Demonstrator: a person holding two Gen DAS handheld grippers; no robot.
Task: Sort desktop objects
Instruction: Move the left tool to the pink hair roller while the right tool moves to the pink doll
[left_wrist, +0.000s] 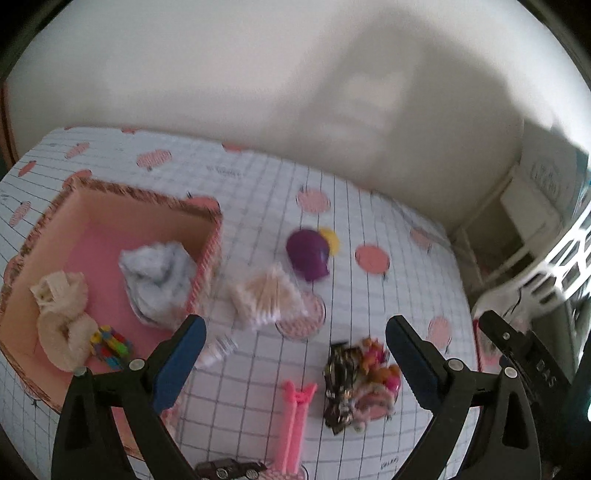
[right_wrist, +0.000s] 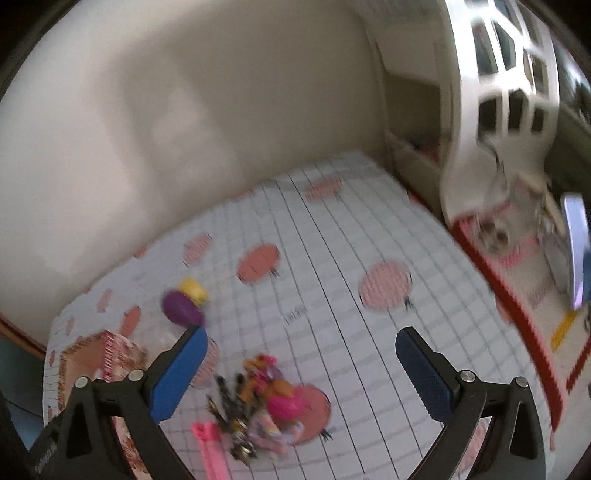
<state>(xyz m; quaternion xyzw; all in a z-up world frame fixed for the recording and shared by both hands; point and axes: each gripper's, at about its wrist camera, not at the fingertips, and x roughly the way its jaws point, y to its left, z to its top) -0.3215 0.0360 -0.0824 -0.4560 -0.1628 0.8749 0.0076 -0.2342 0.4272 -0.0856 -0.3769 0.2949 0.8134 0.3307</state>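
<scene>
In the left wrist view my left gripper (left_wrist: 295, 332) is open and holds nothing, hanging over the grid-patterned tablecloth (left_wrist: 369, 206). Below it lie a bundle of cotton swabs (left_wrist: 266, 295), a purple and yellow toy (left_wrist: 308, 254), a pile of hair accessories (left_wrist: 362, 380), a pink clip (left_wrist: 295, 417) and a dark toy car (left_wrist: 229, 469). A pink box (left_wrist: 122, 199) at left holds a pale blue cloth (left_wrist: 159, 273), a cream fluffy item (left_wrist: 62, 321) and colourful clips (left_wrist: 110, 345). My right gripper (right_wrist: 301, 338) is open and empty above the hair accessories (right_wrist: 266, 398) and the purple toy (right_wrist: 181, 306).
A cream wall (left_wrist: 221, 66) borders the table's far side. A white lattice chair back (right_wrist: 498, 92) stands at the right, beside a red-edged mat (right_wrist: 517, 325) with blurred items on it. The black body of the other gripper (left_wrist: 517, 350) shows at the right of the left wrist view.
</scene>
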